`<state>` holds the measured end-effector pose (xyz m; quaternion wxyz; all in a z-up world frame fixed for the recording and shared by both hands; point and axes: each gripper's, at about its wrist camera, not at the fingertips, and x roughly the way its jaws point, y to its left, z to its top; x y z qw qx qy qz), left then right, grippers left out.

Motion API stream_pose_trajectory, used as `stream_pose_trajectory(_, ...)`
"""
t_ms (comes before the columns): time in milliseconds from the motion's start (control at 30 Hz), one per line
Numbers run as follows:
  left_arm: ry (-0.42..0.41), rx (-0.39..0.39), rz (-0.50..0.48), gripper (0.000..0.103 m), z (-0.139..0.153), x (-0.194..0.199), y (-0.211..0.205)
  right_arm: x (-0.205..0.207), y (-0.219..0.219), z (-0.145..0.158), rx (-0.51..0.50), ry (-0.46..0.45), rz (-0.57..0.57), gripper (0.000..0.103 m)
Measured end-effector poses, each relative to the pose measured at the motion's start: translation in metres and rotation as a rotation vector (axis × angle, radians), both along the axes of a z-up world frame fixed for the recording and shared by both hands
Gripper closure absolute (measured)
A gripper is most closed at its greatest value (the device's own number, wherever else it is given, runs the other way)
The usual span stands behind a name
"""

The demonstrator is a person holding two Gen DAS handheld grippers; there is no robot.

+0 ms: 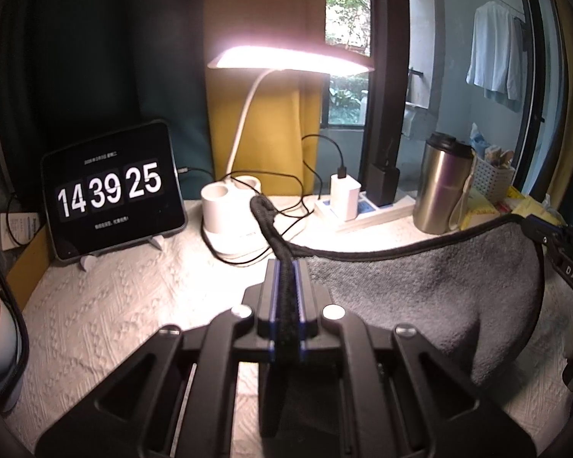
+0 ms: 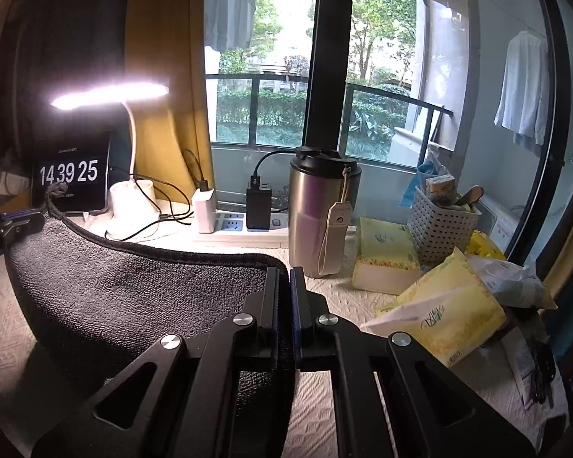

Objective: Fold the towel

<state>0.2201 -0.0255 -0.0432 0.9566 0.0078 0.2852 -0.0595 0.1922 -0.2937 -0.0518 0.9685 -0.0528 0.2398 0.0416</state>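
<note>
Window (image 2: 282, 76) and yellow curtain (image 1: 263, 114) behind; white textured table cover (image 1: 114, 297) lit by desk lamp (image 1: 290, 57). Grey towel (image 1: 420, 297) hangs stretched above the cover between grippers. Left gripper (image 1: 285, 267) and right gripper (image 2: 284, 271) both clamped on its corners. Steel tumbler (image 2: 317, 213), clock tablet (image 1: 114, 191) at the back.
</note>
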Motion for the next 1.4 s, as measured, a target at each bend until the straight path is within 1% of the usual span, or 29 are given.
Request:
stream_pose_trajectory(267,0.010,0.007,0.004,0.095,-0.008,0.022,-0.001,0.019,0.001,-0.006,0.000,0.009,0.000,0.097)
stream_pose_trajectory(433,0.000,0.029,-0.002,0.095,-0.011,0.035,-0.002,0.030,0.002,-0.009,-0.003,0.021,-0.003,0.097)
stream_pose_trajectory(700,0.029,0.045,-0.008,0.095,-0.023,0.056,-0.005,0.052,0.003,-0.021,-0.010,0.061,-0.019,0.097)
stream_pose_trajectory(800,0.050,0.049,-0.005,0.095,-0.033,0.063,-0.004,0.057,0.003,-0.026,-0.010,0.075,-0.020,0.097)
stream_pose_trajectory(1033,0.118,0.062,0.005,0.095,-0.062,0.075,-0.002,0.073,0.004,-0.048,-0.026,0.145,-0.023,0.097)
stream_pose_trajectory(1267,0.159,0.080,-0.003,0.095,-0.077,0.087,-0.003,0.088,0.006,-0.071,-0.031,0.220,-0.025,0.097)
stream_pose_trajectory(1400,0.195,0.079,-0.007,0.095,-0.086,0.093,-0.002,0.091,0.006,-0.076,-0.030,0.241,-0.027,0.097)
